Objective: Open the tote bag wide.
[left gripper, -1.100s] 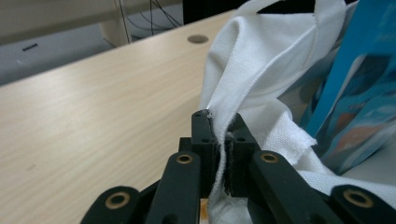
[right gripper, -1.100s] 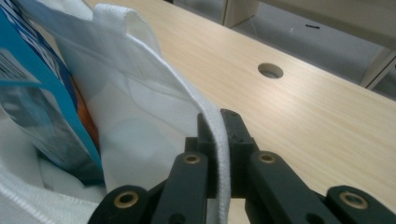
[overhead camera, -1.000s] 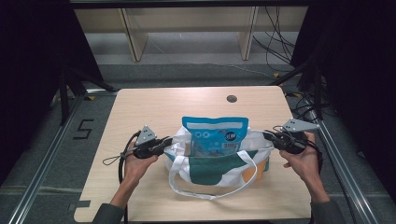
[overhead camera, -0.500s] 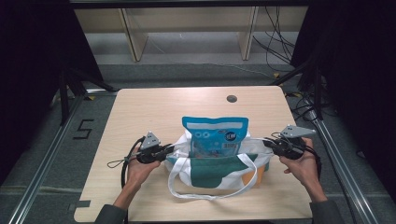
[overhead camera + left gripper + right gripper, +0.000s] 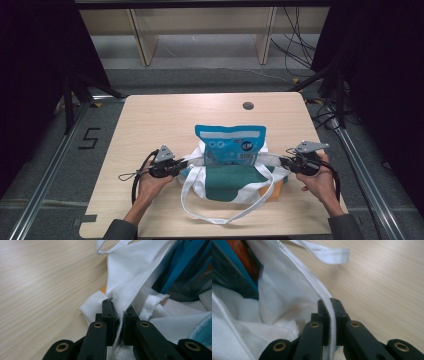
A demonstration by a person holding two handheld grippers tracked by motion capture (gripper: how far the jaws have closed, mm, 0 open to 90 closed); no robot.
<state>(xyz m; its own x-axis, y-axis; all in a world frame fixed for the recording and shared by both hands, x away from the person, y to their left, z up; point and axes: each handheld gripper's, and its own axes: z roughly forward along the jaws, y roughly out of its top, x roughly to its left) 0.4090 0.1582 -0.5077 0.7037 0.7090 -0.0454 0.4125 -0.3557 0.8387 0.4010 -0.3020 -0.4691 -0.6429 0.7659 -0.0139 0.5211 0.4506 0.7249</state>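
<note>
Both forearms reach forward, left gripper and right gripper fingers clamped shut.

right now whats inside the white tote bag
A blue snack pouch stands up out of the white tote bag, with something orange at its right corner. The pouch's lower half and whatever lies beneath are covered by fabric.

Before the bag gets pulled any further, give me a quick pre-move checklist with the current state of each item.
1. Left claw shut on the white bag edge: ok, fabric is pinched between its jaws.
2. Right claw shut on the bag's opposite edge: ok, the seam runs between its jaws.
3. Blue pouch in the bag: ok, upright, its top sticks out of the opening.
4. Loose handle free of both claws: ok, it lies on the table.
5. Orange item fully inside: cannot tell.
</note>
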